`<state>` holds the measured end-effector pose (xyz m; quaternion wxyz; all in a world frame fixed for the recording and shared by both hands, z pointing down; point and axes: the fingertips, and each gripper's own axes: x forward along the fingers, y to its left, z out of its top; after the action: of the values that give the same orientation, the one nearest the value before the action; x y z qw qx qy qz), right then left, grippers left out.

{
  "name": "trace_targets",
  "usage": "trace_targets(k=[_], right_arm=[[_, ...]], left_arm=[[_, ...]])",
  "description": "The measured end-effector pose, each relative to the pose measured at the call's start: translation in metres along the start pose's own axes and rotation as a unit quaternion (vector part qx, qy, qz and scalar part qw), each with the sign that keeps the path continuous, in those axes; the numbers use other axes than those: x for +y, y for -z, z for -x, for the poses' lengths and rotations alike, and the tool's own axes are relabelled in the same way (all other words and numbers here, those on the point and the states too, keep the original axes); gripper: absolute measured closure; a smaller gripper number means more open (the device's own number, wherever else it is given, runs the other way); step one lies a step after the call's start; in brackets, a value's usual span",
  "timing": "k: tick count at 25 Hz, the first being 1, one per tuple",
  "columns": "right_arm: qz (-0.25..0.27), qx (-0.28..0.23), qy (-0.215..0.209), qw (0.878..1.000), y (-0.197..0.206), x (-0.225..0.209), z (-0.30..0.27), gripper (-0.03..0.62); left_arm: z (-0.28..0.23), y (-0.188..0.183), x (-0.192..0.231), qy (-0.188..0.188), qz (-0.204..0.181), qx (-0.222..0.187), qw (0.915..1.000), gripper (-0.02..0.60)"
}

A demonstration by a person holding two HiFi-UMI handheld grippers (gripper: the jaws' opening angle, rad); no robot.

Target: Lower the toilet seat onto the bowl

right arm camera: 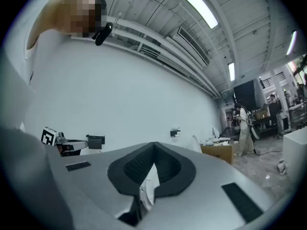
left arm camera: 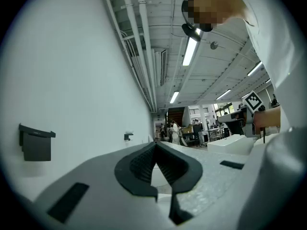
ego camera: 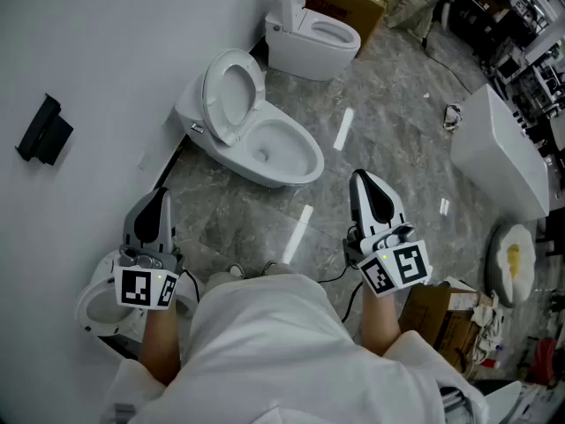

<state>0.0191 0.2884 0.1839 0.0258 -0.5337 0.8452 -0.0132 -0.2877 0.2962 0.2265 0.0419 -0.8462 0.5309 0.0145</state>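
Beyond upright seat [ego camera: 210,104], another toilet [ego camera: 296,56] (white)

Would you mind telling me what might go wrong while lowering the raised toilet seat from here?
1. The toilet seat stands upright near the wall; tipped forward without a firm hold, it may slam onto the bowl.
2. The left gripper and right gripper are both shut and well short of it; pushing with closed tips may slip on the smooth rim.

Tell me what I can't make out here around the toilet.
- Right gripper view: toilet mostly hidden by the shut right gripper.
- Head view: nearest toilet, covered by the left gripper and arm.
- Head view: yellow thing at the right edge, too small to name.
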Motion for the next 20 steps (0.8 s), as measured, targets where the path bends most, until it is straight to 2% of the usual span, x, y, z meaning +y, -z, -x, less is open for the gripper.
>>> trace_targets(k=[9, 15, 20], right_arm=[[0.0, 0.004, -0.008, 1.0, 0.0036, 0.0022, -0.0017, 0.597], [-0.025, -0.008, -0.041, 0.999, 0.0021, 0.0074, -0.0013, 0.597], [-0.021, -0.002, -0.039, 0.999, 0.0041, 0.0037, -0.0006, 0.597]], left_arm=[[0.0024, 0.0034, -0.0007, -0.004, 0.002, 0.003, 1.0, 0.575], [0.0011, 0.0056, -0.003, -0.006, 0.004, 0.004, 1.0, 0.575], [-0.001, 0.0051, -0.0065, -0.006, 0.004, 0.004, 1.0, 0.575]])
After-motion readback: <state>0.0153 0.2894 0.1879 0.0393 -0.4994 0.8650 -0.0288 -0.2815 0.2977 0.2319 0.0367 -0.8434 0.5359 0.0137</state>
